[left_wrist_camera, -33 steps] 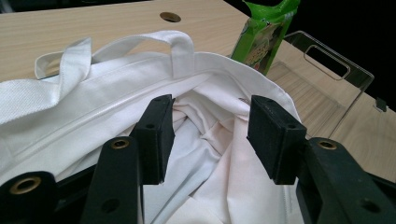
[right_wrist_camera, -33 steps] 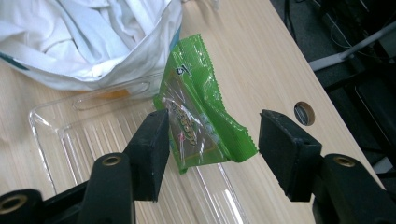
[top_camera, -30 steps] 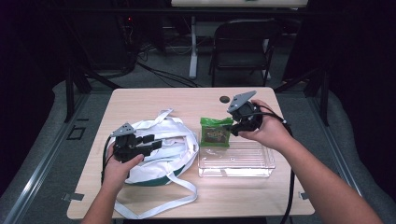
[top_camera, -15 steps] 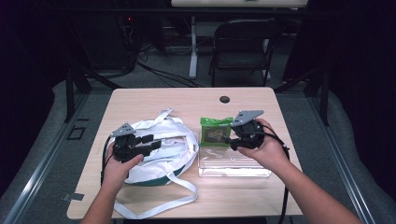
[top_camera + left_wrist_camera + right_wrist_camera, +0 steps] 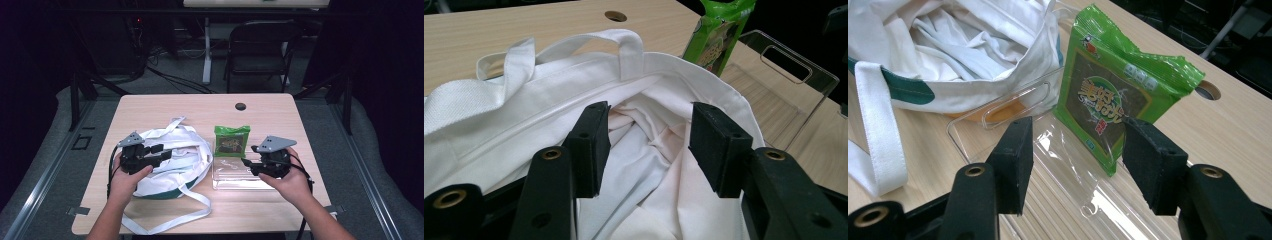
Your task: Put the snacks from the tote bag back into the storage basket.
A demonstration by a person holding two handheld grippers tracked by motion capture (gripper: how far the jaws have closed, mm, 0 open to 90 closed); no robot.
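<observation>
**Now: two open claws, bag and snack pack on tabletop**

Clearly visible on the light wooden tabletop [image 5: 150, 107]: a white cloth bag [image 5: 175, 162] at the left side, crumpled, with long white straps and a dark green band at the bottom edge. Just beside it, to the right, a clear plastic tray [image 5: 235, 176] lying flat, one handle cut-out near the bag. At the far edge of this tray, a green snack pack [image 5: 231, 140], leaning with its top toward the far side of the tabletop. Farther back, a round hole [image 5: 240, 106] in the tabletop. Behind the tabletop, a dark folding chair [image 5: 260, 50] on the floor.

Left claw [image 5: 161, 153] held in the left hand [image 5: 127, 172] over the bag, wide open, nothing between the jaws. From the left gripper view: both black jaws apart above the open mouth of the bag [image 5: 639, 130], the snack pack [image 5: 716, 35] and the tray [image 5: 784, 75] beyond.

Right claw [image 5: 248, 165] held in the right hand [image 5: 290, 182] over the right part of the tray, also wide open and holding nothing. From the right gripper view: jaws apart above the tray [image 5: 1058, 165], the snack pack [image 5: 1113, 95] ahead between them, not touched; bag [image 5: 958, 55] to the left, its edge over the tray end.
</observation>
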